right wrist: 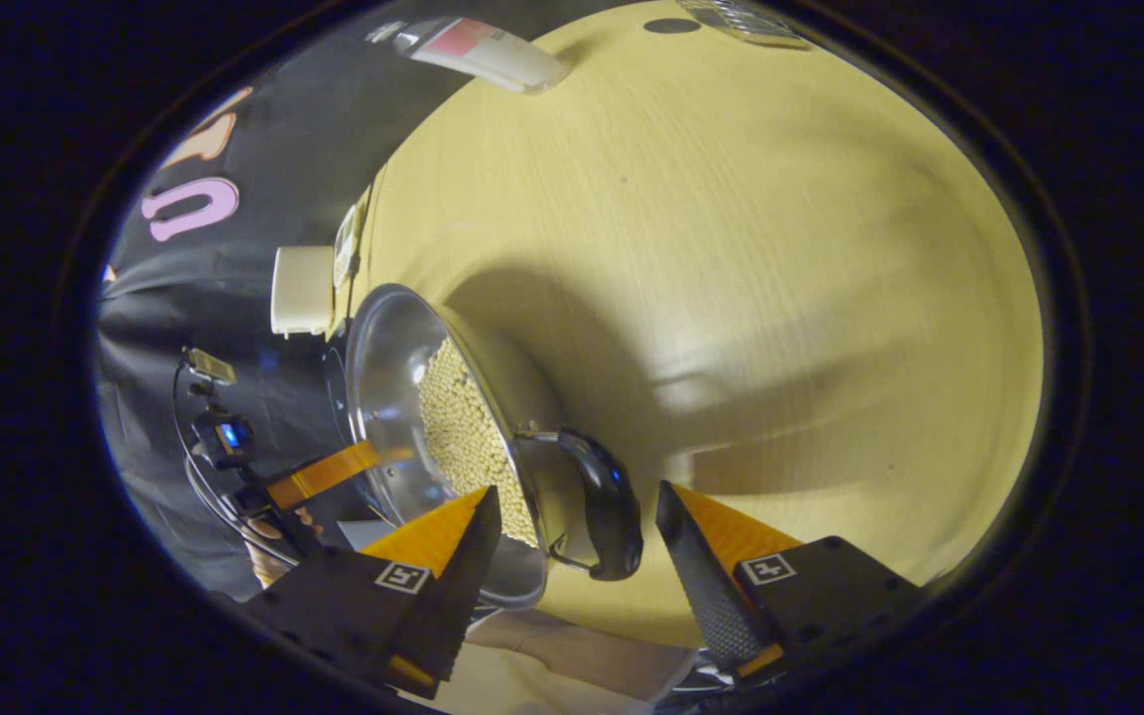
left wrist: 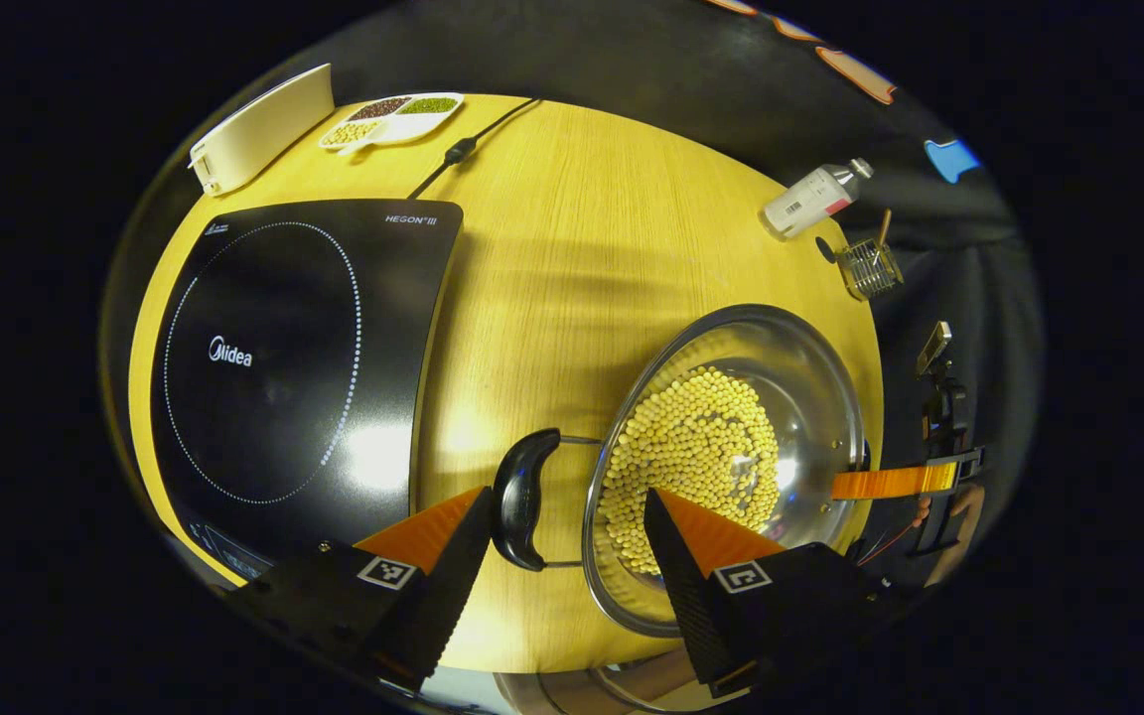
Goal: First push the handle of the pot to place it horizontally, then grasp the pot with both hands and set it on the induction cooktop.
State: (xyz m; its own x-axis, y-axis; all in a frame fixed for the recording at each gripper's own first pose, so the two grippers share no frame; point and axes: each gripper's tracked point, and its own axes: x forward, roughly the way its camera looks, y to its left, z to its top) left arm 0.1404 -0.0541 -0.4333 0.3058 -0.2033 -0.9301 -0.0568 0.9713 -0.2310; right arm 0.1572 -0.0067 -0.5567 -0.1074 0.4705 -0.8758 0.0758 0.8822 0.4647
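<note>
A steel pot [left wrist: 815,397] holding yellow beans [left wrist: 691,447] stands on the wooden table [left wrist: 572,248], to the right of the black induction cooktop [left wrist: 284,357]. My left gripper [left wrist: 567,492] is open, and the pot's near black handle [left wrist: 520,497] lies between its fingers, close to the left one. The right gripper [left wrist: 895,482] reaches in at the pot's far side. In the right gripper view, my right gripper [right wrist: 577,489] is open around the other black handle [right wrist: 607,501] of the pot [right wrist: 383,377]. The left gripper [right wrist: 324,475] shows beyond the pot.
At the table's far edge sit a white divided dish of beans [left wrist: 393,117], a white box [left wrist: 259,129] and the cooktop's cable [left wrist: 473,149]. A bottle [left wrist: 815,199] lies next to a small wire basket [left wrist: 870,266] at the far right. The pot sits near the front edge.
</note>
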